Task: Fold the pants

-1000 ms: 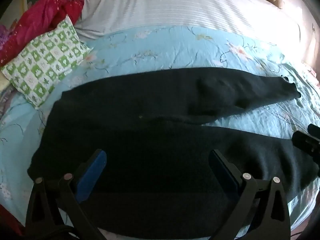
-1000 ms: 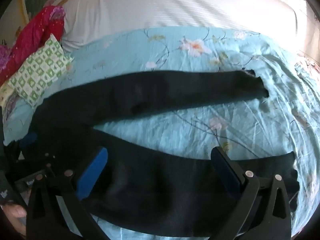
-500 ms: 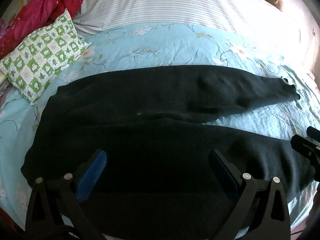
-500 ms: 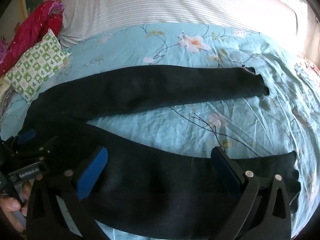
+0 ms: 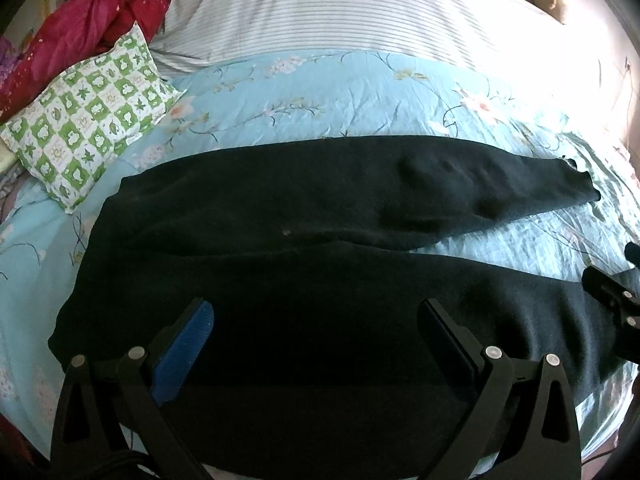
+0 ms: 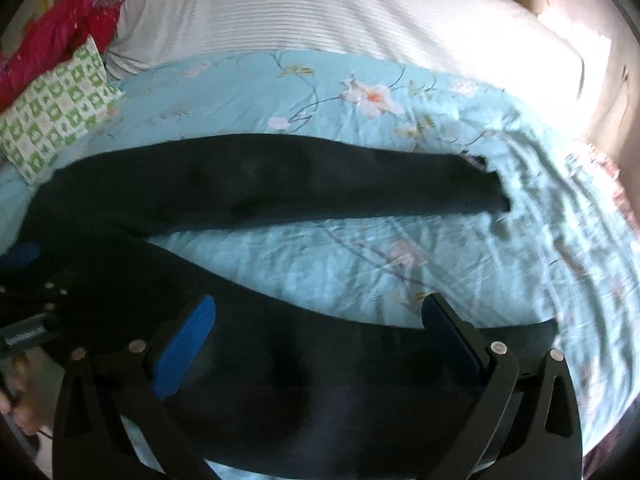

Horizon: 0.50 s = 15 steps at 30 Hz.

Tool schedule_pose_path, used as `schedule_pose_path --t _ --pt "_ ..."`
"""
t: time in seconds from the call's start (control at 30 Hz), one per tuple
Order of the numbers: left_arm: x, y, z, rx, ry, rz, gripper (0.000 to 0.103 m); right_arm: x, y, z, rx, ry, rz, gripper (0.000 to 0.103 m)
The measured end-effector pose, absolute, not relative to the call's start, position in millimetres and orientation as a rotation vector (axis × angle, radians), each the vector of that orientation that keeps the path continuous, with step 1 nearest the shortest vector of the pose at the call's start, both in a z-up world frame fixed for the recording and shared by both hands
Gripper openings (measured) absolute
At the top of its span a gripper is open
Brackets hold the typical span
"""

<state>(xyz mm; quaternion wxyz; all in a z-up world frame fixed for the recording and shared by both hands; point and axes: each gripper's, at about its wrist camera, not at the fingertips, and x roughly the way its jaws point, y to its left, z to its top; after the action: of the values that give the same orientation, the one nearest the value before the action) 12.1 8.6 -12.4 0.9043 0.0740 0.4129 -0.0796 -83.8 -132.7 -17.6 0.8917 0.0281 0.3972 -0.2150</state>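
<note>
Both tongs are standing wide apart and gripping nothing. From the left wrist, the left gripper [image 5: 316,322] is hanging over the waist end of the black pants [image 5: 304,240], which are lying flat on the floral bedsheet [image 5: 328,92] with legs splayed rightward; the right gripper [image 5: 612,296] is showing at the frame's edge by the near leg. From the right wrist, blurred, the right gripper [image 6: 318,318] is hovering above the near leg, near its cuff. Folding well probably means pinching the near leg's edge at both ends together and carrying it evenly onto the far leg. Only the right view is showing the full gap of sheet between the legs; only the left is showing the whole waistband, beside the green checked pillow [image 5: 88,120].
</note>
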Motion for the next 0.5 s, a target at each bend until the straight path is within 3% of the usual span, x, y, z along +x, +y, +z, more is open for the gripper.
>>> schedule_pose_path --t 0.5 --pt "6.3 7.2 -6.0 0.17 0.843 -0.174 0.102 -85.5 -130.7 -12.2 -0.013 0.822 -0.498 0.103"
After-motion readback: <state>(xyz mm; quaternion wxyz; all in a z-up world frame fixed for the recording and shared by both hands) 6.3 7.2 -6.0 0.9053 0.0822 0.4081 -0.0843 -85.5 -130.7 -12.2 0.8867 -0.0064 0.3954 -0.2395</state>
